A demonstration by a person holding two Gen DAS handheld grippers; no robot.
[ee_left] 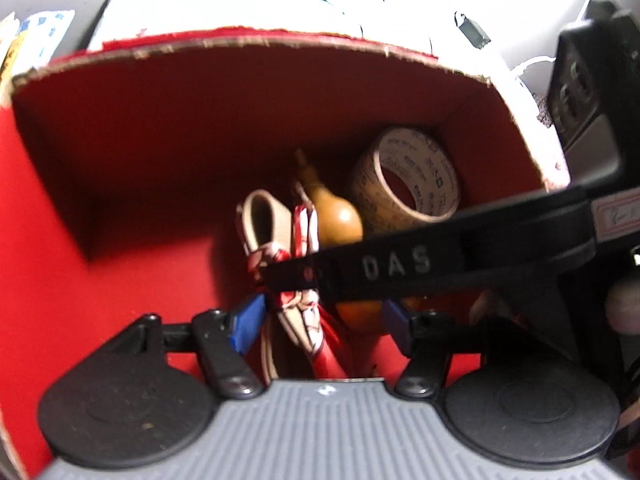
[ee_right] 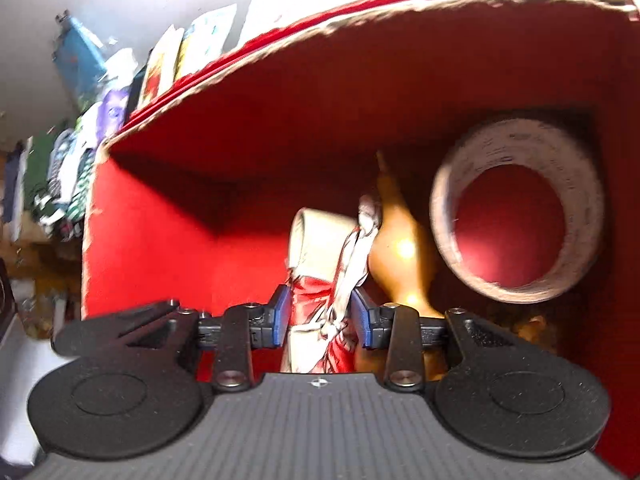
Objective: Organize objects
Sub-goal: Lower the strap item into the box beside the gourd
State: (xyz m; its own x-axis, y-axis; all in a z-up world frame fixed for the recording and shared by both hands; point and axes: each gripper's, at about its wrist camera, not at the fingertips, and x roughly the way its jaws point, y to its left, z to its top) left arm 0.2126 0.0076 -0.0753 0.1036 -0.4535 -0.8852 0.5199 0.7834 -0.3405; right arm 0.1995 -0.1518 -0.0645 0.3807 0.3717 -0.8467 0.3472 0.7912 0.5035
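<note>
Red box (ee_right: 168, 208) below. My right tongs (ee_right: 320, 314) are narrow around the red-and-white cloth pouch (ee_right: 316, 296), long axis running away from me; contact uncertain. My left tongs (ee_left: 324, 318) gape wide, just nearer. Gourd (ee_right: 400, 248), tape roll (ee_right: 516, 208) beside.

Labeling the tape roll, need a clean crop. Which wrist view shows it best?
Right wrist: the tape roll is large and wholly unobstructed against the red box, though slightly blurred. In the left wrist view it is smaller, with its lower edge cut off by the right gripper.
</note>
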